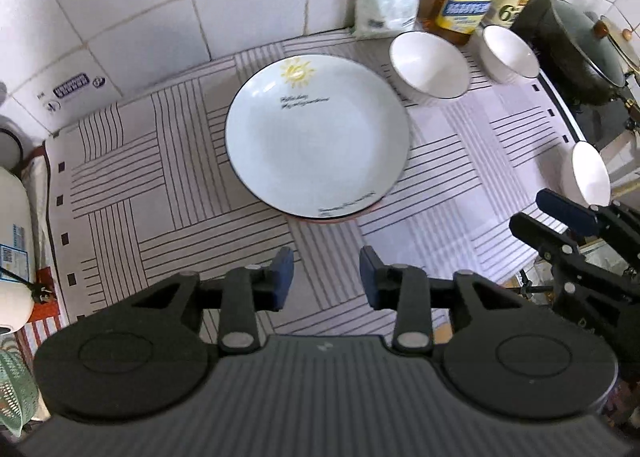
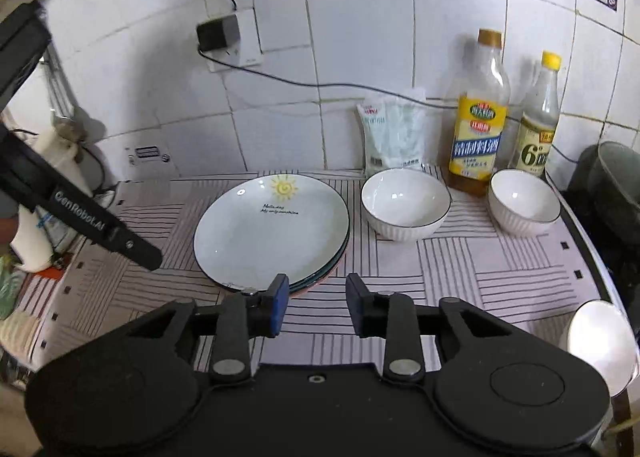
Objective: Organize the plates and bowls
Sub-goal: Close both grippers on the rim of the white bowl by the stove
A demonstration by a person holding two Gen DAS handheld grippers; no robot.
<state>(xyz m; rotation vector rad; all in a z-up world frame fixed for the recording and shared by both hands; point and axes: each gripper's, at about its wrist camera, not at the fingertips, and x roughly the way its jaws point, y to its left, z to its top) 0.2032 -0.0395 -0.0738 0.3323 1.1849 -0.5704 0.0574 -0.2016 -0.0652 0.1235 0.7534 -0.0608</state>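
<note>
A stack of white plates (image 1: 316, 137) with a yellow sun print on the top one lies on the striped mat; it also shows in the right wrist view (image 2: 272, 227). Two white bowls (image 1: 428, 65) (image 1: 508, 53) stand upright behind and right of it, seen also in the right wrist view (image 2: 404, 203) (image 2: 522, 203). A third white bowl (image 1: 590, 173) sits at the mat's right edge, also in the right wrist view (image 2: 602, 341). My left gripper (image 1: 326, 279) is open and empty, just in front of the plates. My right gripper (image 2: 316, 305) is open and empty near the stack's front rim.
Two bottles (image 2: 478, 113) (image 2: 538, 117) and a white bag (image 2: 394, 133) stand against the tiled wall. A dark pot (image 1: 580, 45) sits at the right on the stove. A white appliance (image 1: 12, 237) and a green basket (image 1: 16, 389) are at the left. A plug and cable (image 2: 218, 33) hang on the wall.
</note>
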